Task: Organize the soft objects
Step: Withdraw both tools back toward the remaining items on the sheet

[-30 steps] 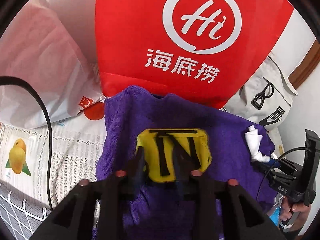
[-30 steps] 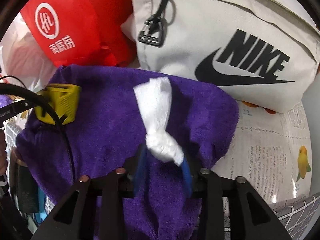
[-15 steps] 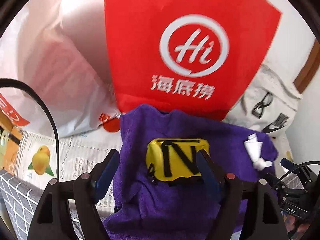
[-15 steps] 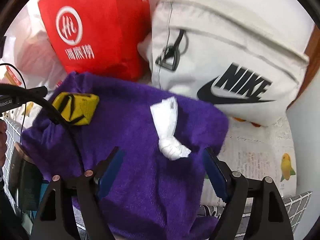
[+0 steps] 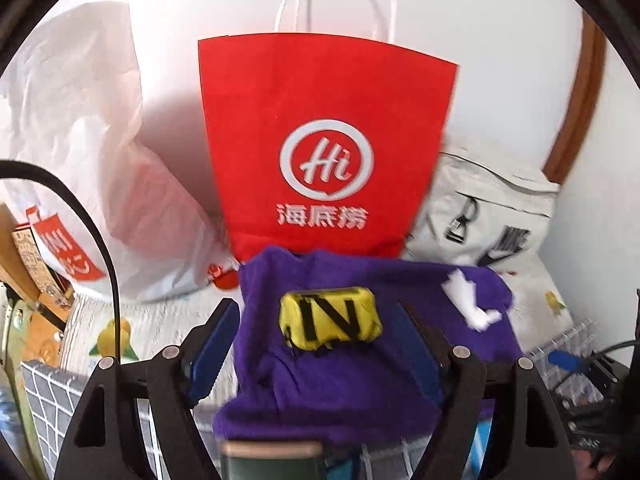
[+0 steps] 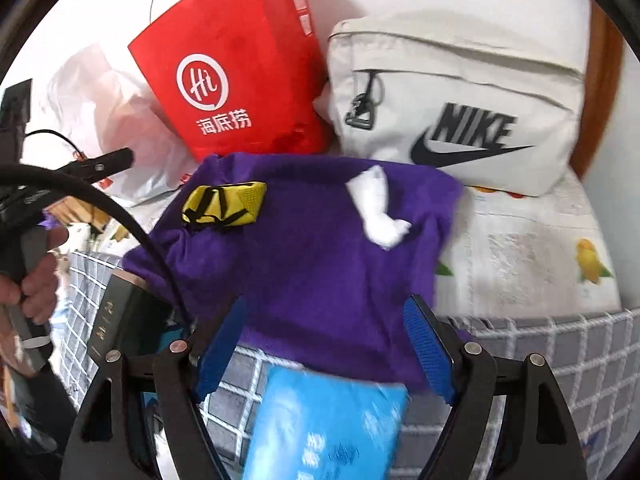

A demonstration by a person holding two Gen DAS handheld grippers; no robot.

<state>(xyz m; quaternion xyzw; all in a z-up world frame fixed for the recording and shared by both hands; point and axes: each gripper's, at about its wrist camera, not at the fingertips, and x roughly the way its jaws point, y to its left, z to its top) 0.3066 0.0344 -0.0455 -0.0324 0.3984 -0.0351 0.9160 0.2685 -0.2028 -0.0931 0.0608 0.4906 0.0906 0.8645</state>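
A purple towel [image 5: 340, 364] lies spread on the table and hangs over its front edge; it also shows in the right wrist view [image 6: 320, 248]. On it rest a yellow pouch with black straps [image 5: 330, 322] [image 6: 224, 204] and a knotted white cloth [image 5: 468, 300] [image 6: 378, 208]. My left gripper [image 5: 320, 352] is open and empty, just short of the pouch. My right gripper [image 6: 324, 344] is open and empty, pulled back over the towel's front edge.
A red paper bag [image 5: 324, 144] [image 6: 236, 88], a white plastic bag [image 5: 80, 152] and a beige Nike bag [image 6: 460, 104] [image 5: 480, 216] stand behind the towel. A blue packet [image 6: 324, 428] and a dark box [image 6: 120, 328] sit below the grid-patterned table edge [image 6: 560, 356].
Both grippers have opened, let go of the yellow pouch and the white cloth, and pulled back from the towel. Both items stay on the towel.
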